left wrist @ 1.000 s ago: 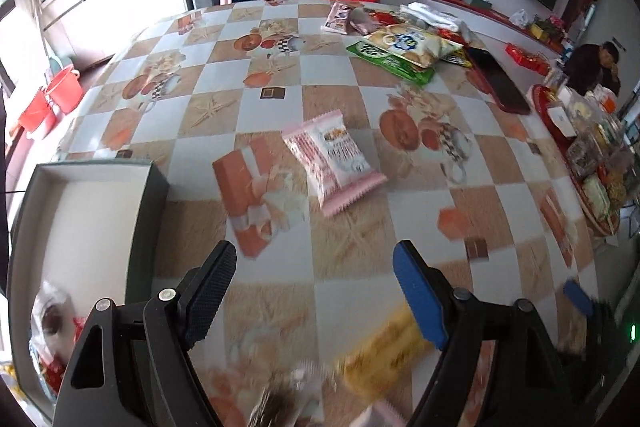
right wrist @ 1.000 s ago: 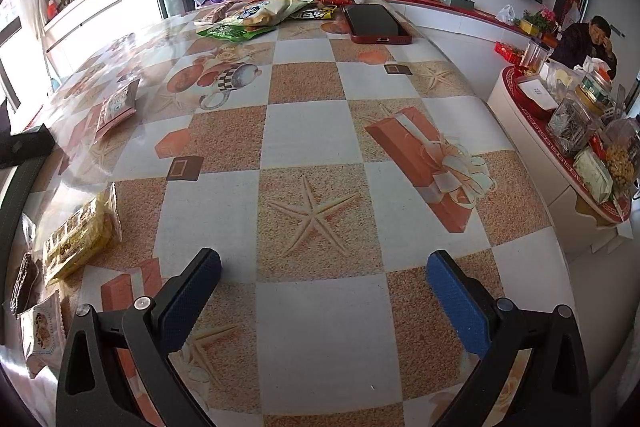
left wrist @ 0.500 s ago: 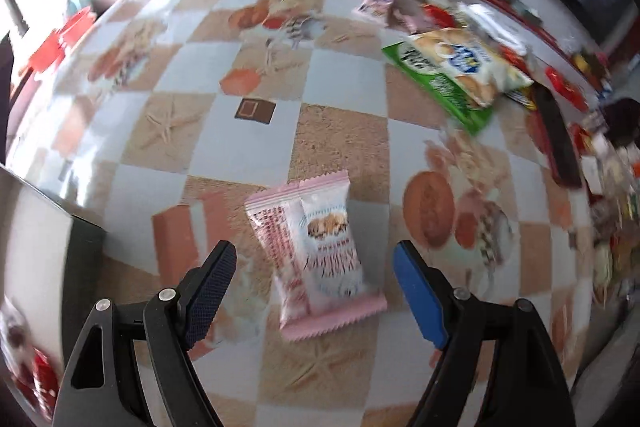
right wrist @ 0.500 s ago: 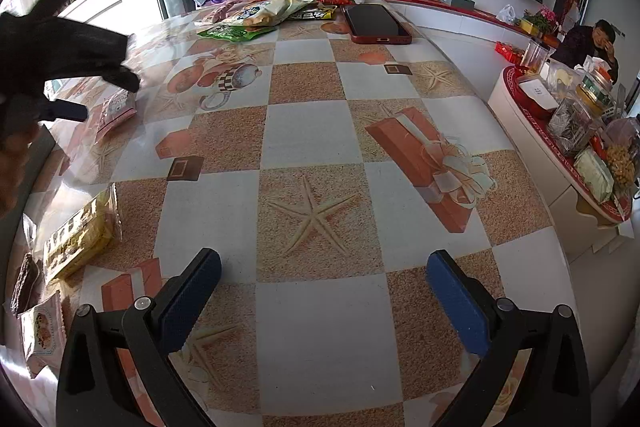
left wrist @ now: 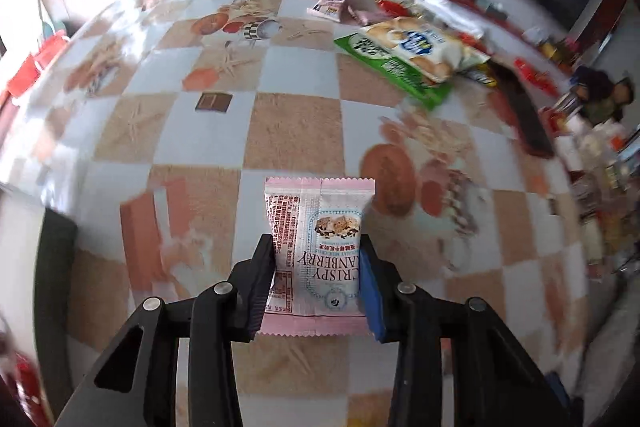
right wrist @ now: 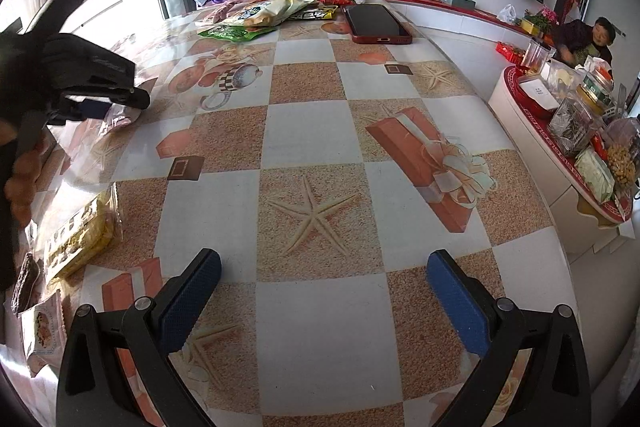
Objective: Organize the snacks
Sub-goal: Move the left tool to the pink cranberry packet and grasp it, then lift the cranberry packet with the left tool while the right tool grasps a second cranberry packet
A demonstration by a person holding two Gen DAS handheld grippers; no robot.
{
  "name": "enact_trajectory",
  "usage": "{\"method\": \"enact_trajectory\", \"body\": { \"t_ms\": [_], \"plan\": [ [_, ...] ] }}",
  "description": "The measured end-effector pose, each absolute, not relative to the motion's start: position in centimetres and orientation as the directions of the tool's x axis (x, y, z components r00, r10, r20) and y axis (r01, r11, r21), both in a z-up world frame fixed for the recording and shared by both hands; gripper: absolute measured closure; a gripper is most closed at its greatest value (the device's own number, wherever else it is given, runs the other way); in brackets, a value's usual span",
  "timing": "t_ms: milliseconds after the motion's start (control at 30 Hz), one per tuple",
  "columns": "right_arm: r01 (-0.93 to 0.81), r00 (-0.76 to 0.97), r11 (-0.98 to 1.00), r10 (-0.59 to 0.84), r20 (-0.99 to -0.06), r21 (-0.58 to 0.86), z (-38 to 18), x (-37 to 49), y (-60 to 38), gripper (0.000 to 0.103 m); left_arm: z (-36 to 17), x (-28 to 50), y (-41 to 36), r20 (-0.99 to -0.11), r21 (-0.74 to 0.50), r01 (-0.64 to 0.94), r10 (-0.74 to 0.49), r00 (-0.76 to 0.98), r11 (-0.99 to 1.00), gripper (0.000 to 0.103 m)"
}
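Observation:
A pink "Crispy Cranberry" snack packet (left wrist: pixel 320 227) lies flat on the checkered table (left wrist: pixel 296 123). My left gripper (left wrist: pixel 316 242) straddles it lengthwise. Its jaws are closing, and both pads touch the packet's long edges. The right wrist view shows that same left gripper (right wrist: pixel 120 99) at the far left, held by a gloved hand, low over the pink packet (right wrist: pixel 122 115). My right gripper (right wrist: pixel 324 255) hovers open over bare tablecloth near the front edge, with nothing between its blue pads (right wrist: pixel 456 291).
A heap of larger snack bags (left wrist: pixel 412 47) and a dark phone (right wrist: pixel 376 23) lie at the table's far end. A yellow packet (right wrist: pixel 80 231) and small packets (right wrist: pixel 42 327) sit near left. A dark box's wall (left wrist: pixel 54 267) is at the left. A person (right wrist: pixel 592 39) sits beyond a crowded side table (right wrist: pixel 532 115).
The left gripper moved forward and down over the pink packet, turned to line up with it, and its jaws came in from wide open onto the packet's sides. The right gripper stayed still.

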State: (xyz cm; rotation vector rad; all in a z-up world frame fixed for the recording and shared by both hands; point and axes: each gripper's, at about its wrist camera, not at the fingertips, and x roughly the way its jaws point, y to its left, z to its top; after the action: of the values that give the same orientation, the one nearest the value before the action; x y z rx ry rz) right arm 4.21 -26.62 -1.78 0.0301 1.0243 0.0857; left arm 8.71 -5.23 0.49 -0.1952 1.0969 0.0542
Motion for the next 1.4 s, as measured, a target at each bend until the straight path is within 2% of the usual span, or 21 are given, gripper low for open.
{"method": "enact_trajectory", "body": {
  "t_ms": [300, 600, 667, 867, 967, 1200, 1400],
  "plan": [
    [-0.068, 0.516, 0.995, 0.094, -0.851, 0.068, -1.8, 4.3, -26.5, 0.0, 4.8, 1.0, -4.5, -0.8, -0.157, -0.029, -0.11, 0.59, 0.987, 0.06],
    [-0.139, 0.488, 0.987, 0.136, -0.862, 0.077, -1.7, 3.9, -26.5, 0.0, 6.9, -8.6, -3.1, -0.715, -0.094, 0.07, -0.116, 0.689, 0.993, 0.06],
    [-0.153, 0.475, 0.981, 0.177, -0.862, 0.118, -1.4, 3.0, -26.8, 0.0, 6.9, -10.4, -2.3, -0.702, -0.093, 0.062, -0.109, 0.704, 0.994, 0.06],
    [-0.129, 0.406, 0.924, 0.382, -0.83, 0.361, -0.2, 0.7, -26.4, 0.0, 5.7, -14.9, 0.2, -0.7, -0.062, -0.004, -0.041, 0.713, 0.998, 0.06],
    [-0.157, 0.391, 0.901, 0.433, -0.812, 0.405, 0.6, 0.2, -23.6, 0.0, 5.5, -16.7, 0.9, -0.692, -0.031, -0.031, 0.0, 0.722, 0.999, 0.06],
    [-0.245, 0.375, 0.899, 0.434, -0.819, 0.364, 1.7, -0.8, -15.7, 0.0, 5.8, -19.5, 2.3, -0.663, -0.013, -0.07, 0.044, 0.747, 0.997, 0.06],
    [-0.289, 0.42, 0.943, 0.282, -0.863, 0.167, 0.9, -1.3, -10.8, 0.0, 6.1, -21.5, 3.6, -0.639, -0.027, -0.079, 0.043, 0.768, 0.997, 0.06]
  ]
}}
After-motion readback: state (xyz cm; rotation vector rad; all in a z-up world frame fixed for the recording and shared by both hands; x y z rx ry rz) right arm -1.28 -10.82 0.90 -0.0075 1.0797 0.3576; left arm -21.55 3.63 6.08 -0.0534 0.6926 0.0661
